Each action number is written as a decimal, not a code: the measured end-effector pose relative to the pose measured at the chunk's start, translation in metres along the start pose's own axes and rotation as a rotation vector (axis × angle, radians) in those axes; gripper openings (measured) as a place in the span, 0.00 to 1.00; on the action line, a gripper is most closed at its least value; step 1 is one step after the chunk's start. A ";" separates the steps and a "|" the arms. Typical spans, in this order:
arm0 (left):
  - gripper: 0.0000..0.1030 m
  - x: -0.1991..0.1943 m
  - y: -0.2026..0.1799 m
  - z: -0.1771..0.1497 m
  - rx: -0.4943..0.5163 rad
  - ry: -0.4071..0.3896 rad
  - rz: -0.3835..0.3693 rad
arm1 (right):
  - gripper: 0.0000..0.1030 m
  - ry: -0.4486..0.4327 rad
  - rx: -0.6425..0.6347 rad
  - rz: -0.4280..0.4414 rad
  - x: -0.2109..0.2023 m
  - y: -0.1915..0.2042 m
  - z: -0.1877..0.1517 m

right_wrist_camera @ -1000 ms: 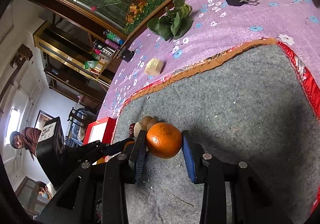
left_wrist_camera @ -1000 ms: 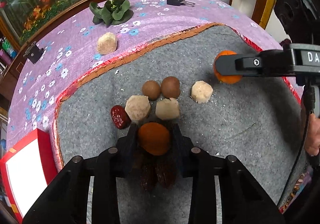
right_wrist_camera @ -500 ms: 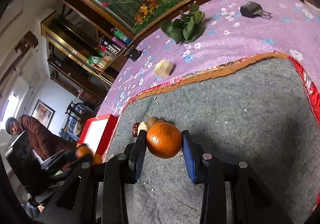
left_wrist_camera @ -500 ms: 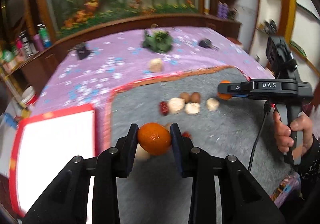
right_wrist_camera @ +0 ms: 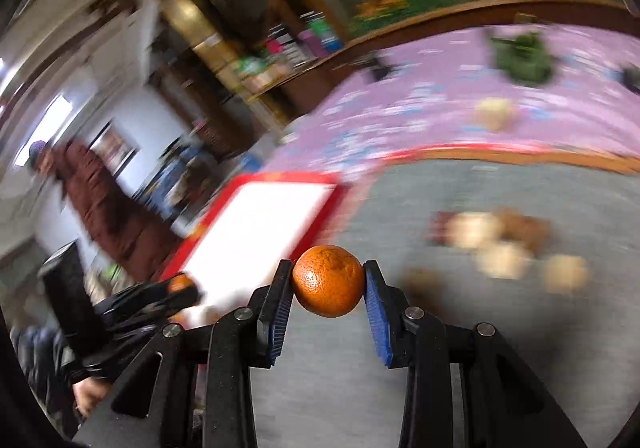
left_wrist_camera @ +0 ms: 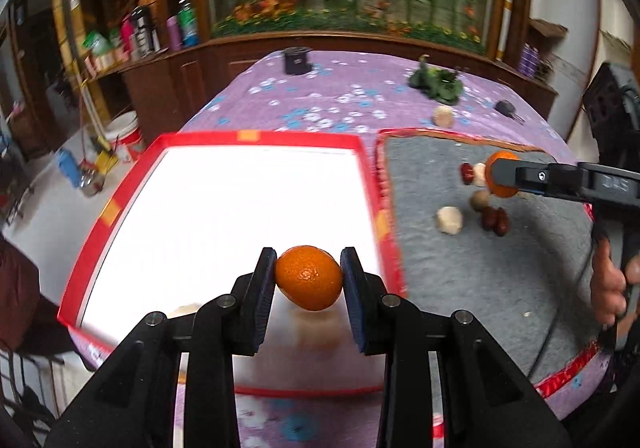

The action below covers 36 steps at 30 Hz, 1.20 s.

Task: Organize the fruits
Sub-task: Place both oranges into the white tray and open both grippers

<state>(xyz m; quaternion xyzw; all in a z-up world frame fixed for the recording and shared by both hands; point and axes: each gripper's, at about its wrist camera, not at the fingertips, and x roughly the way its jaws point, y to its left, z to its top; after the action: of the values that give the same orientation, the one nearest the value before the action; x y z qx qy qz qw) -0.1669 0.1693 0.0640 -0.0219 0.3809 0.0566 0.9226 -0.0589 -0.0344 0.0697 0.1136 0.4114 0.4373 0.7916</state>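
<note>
My left gripper [left_wrist_camera: 308, 280] is shut on an orange mandarin [left_wrist_camera: 309, 277] and holds it above the near right part of the red-rimmed white tray [left_wrist_camera: 120, 204]. My right gripper [right_wrist_camera: 327, 282] is shut on a second mandarin [right_wrist_camera: 327, 280] above the grey felt mat [right_wrist_camera: 520, 348]; it also shows in the left wrist view [left_wrist_camera: 502, 174] over the mat [left_wrist_camera: 460, 268]. Pale round fruits [left_wrist_camera: 450, 219], brown fruits [left_wrist_camera: 480, 200] and red dates [left_wrist_camera: 495, 219] lie on the mat. The right wrist view is blurred.
A purple flowered cloth [left_wrist_camera: 320, 104] covers the table. On it lie one pale fruit [left_wrist_camera: 443, 115], a green plant [left_wrist_camera: 436, 82], a black box [left_wrist_camera: 297, 60] and a car key [left_wrist_camera: 506, 108]. A pale lump [left_wrist_camera: 184, 310] lies in the tray's near edge. A person in brown [right_wrist_camera: 104, 204] stands at left.
My left gripper has carried its mandarin left, from over the mat to over the tray. My right gripper has swung left with its mandarin, toward the tray side of the mat.
</note>
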 end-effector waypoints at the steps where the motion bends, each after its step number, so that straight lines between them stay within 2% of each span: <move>1: 0.29 0.001 0.005 -0.002 -0.007 0.001 0.011 | 0.34 0.014 -0.018 0.021 0.010 0.014 0.000; 5: 0.29 0.004 0.019 -0.007 -0.023 0.000 0.038 | 0.34 0.071 -0.098 0.050 0.051 0.057 -0.007; 9: 0.29 0.006 0.032 -0.012 -0.039 0.001 0.056 | 0.34 0.119 -0.107 0.072 0.079 0.072 -0.015; 18: 0.30 0.014 0.045 -0.014 -0.057 -0.003 0.119 | 0.34 0.185 -0.150 -0.020 0.120 0.077 -0.025; 22: 0.30 0.015 0.038 -0.014 -0.029 -0.009 0.184 | 0.35 0.184 -0.177 -0.067 0.122 0.080 -0.025; 24: 0.30 0.016 0.038 -0.014 -0.034 -0.008 0.194 | 0.37 0.181 -0.176 -0.084 0.122 0.080 -0.024; 30: 0.31 0.010 0.034 -0.012 -0.025 -0.028 0.246 | 0.37 0.117 -0.166 -0.084 0.104 0.076 -0.017; 31: 0.33 0.007 0.033 -0.010 -0.024 -0.033 0.257 | 0.37 0.108 -0.164 -0.080 0.101 0.075 -0.015; 36: 0.63 -0.010 0.024 -0.001 -0.017 -0.090 0.307 | 0.37 0.046 -0.165 -0.088 0.077 0.071 -0.008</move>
<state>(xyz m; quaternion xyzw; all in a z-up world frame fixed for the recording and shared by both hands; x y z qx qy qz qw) -0.1773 0.1924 0.0700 0.0311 0.3373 0.2013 0.9191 -0.0863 0.0669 0.0606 0.0195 0.3965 0.4370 0.8071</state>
